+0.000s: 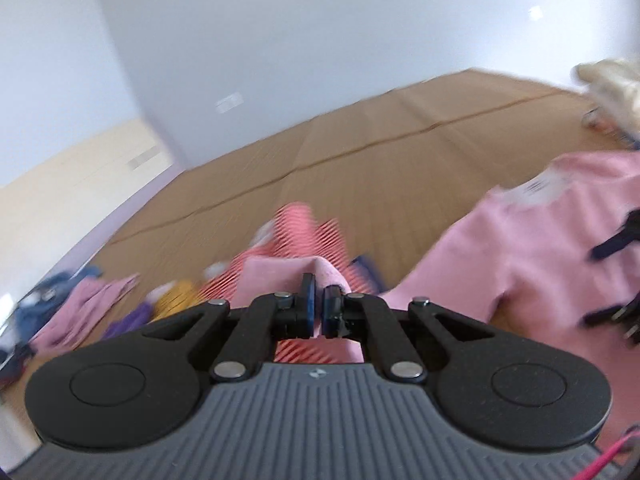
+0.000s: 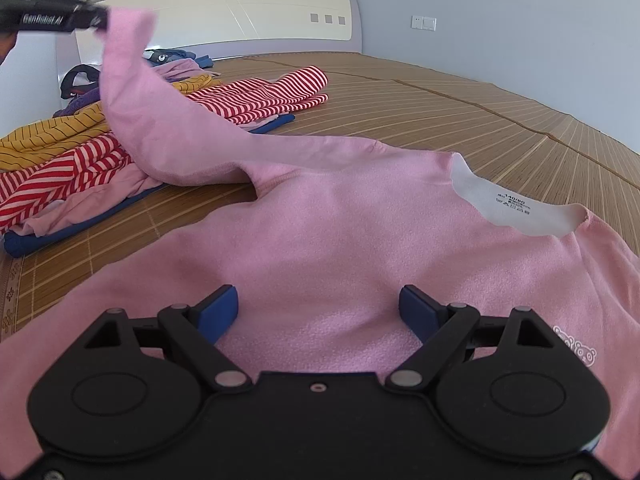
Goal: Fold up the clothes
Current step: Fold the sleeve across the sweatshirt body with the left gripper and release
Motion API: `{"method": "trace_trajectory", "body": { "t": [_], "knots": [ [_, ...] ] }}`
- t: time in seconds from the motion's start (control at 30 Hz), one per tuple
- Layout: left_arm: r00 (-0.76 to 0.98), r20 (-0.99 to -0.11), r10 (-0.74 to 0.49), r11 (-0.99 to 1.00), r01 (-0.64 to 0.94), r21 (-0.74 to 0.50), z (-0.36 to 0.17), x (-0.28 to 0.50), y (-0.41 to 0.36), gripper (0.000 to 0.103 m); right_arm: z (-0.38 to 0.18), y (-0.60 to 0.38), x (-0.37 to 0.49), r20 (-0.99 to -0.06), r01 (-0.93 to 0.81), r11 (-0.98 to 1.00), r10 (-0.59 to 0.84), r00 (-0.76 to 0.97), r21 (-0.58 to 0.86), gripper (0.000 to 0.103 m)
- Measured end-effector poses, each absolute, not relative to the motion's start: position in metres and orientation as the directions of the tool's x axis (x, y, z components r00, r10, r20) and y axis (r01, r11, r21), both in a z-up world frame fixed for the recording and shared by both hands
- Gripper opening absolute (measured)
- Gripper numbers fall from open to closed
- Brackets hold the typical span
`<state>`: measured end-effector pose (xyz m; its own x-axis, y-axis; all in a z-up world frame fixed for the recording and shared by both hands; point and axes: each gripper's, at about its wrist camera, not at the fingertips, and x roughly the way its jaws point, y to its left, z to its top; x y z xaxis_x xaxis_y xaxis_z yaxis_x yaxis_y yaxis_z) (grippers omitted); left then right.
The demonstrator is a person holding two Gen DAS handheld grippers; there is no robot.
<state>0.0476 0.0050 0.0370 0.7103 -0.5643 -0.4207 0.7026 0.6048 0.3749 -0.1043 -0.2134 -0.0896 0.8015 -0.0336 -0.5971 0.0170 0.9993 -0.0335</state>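
While gripping only the cuff end of the sleeve (image 1: 280,272), risks letting it slide out of the left tool (image 1: 320,300) mid-carry, given the thin bite of fleece between nearly closed pads. Seen from the left wrist: held up off the bed, tilted, aimed across the bamboo mat (image 1: 400,140), with heavy blur. Positioned over the striped garment (image 1: 304,224), so could drag or snag it and disturb that heap. Pink top (image 1: 500,260) lying to the right on the mat.

Seen from the right wrist: right tool (image 2: 320,308) spread wide, low over the chest of the top, gripping nothing, pointing toward the white neck label (image 2: 512,204). Cannot tell whether pressing on the cloth or just above it. If not pinning the body, could let the whole top shift toward the pile of clothes (image 2: 80,132) under the sleeve's pull, spoiling the fold line. Sleeve drawn up in a long arc to the far left, high above the bed.
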Motion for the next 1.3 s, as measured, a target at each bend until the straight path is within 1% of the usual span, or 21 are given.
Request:
{"method": "trace_trajectory", "body": {
  "t": [0.1,0.17,0.23,0.37,0.47,0.57,0.6,0.7,0.77,0.8,0.83,1.0,1.13,1.2,1.23,1.3],
  "knots": [
    [0.653,-0.423,-0.628,0.543,0.758,0.362,0.036,0.034,-0.027,0.004,-0.090,-0.214,-0.104,-0.597,0.017,0.999,-0.033,0.802,-0.033,0.089],
    [0.598,-0.439,-0.670,0.500,0.801,0.328,0.033,0.026,-0.044,0.004,-0.090,-0.214,-0.104,-0.597,0.016,0.999,-0.033,0.802,-0.033,0.089],
    [0.557,-0.452,-0.697,0.469,0.831,0.300,0.028,0.018,-0.061,0.004,-0.090,-0.214,-0.104,-0.597,0.016,0.999,-0.033,0.802,-0.033,0.089],
    [0.481,-0.470,-0.740,0.390,0.876,0.284,0.016,-0.001,-0.091,0.004,-0.090,-0.213,-0.104,-0.596,0.016,0.999,-0.033,0.802,-0.034,0.089],
    [0.419,-0.499,-0.758,0.330,0.907,0.260,-0.003,-0.009,-0.108,0.005,-0.089,-0.213,-0.104,-0.596,0.016,0.999,-0.032,0.802,-0.032,0.089],
    [0.396,-0.548,-0.737,0.307,0.918,0.251,-0.026,-0.014,-0.114,0.006,-0.089,-0.213,-0.104,-0.596,0.016,0.999,-0.033,0.802,-0.034,0.089],
    [0.393,-0.560,-0.729,0.306,0.920,0.246,-0.030,-0.015,-0.113,0.009,-0.089,-0.213,-0.103,-0.596,0.016,0.999,-0.033,0.802,-0.035,0.089],
    [0.386,-0.564,-0.730,0.316,0.922,0.223,-0.034,-0.019,-0.102,0.011,-0.089,-0.213,-0.103,-0.596,0.016,0.999,-0.034,0.802,-0.036,0.089],
    [0.385,-0.561,-0.733,0.327,0.922,0.206,-0.033,-0.020,-0.093,0.023,-0.089,-0.213,-0.102,-0.596,0.016,0.999,-0.034,0.802,-0.037,0.089],
    [0.384,-0.556,-0.737,0.336,0.922,0.192,-0.030,-0.020,-0.086,0.042,-0.089,-0.213,-0.102,-0.597,0.015,0.999,-0.034,0.802,-0.037,0.089],
    [0.384,-0.551,-0.741,0.345,0.922,0.177,-0.027,-0.020,-0.080,0.055,-0.089,-0.213,-0.102,-0.597,0.015,0.999,-0.035,0.801,-0.038,0.089],
    [0.380,-0.521,-0.764,0.396,0.914,0.086,-0.013,-0.021,-0.047,0.059,-0.087,-0.215,-0.100,-0.605,0.011,0.999,-0.028,0.796,-0.032,0.089],
    [0.387,-0.510,-0.768,0.432,0.901,0.034,-0.011,-0.024,-0.024,0.059,-0.076,-0.214,-0.104,-0.630,0.007,0.999,-0.027,0.776,-0.035,0.087],
    [0.391,-0.509,-0.767,0.441,0.897,0.024,-0.012,-0.025,-0.015,0.060,-0.069,-0.219,-0.109,-0.631,0.011,1.000,0.008,0.775,0.025,0.084],
    [0.391,-0.509,-0.767,0.443,0.896,0.021,-0.014,-0.026,-0.011,0.062,-0.066,-0.222,-0.111,-0.629,0.010,0.997,0.042,0.777,0.078,0.081],
    [0.389,-0.509,-0.768,0.445,0.896,0.013,-0.017,-0.026,-0.006,0.063,-0.063,-0.232,-0.114,-0.613,0.021,0.981,0.103,0.783,0.192,0.078]
  ]
}}
